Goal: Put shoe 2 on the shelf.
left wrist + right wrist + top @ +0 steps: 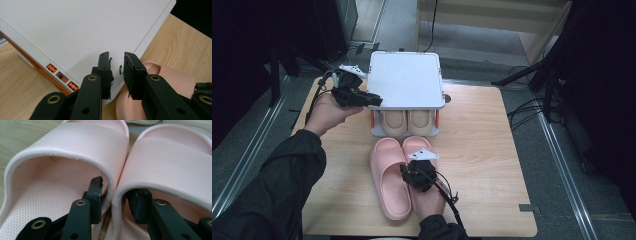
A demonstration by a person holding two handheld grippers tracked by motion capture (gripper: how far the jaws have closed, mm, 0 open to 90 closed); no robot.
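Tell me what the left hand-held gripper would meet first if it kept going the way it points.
Probably the white shelf top: the left hand-held gripper already points across its corner, jaws slightly apart.

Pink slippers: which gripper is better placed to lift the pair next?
Right. The right gripper already straddles the touching inner walls of both pink slippers, one jaw inside each. The left gripper sits at the white rack.

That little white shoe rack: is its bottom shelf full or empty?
Full, it seems: a beige pair of slippers fills the width under the white rack. The pink slippers lie outside, on the table.
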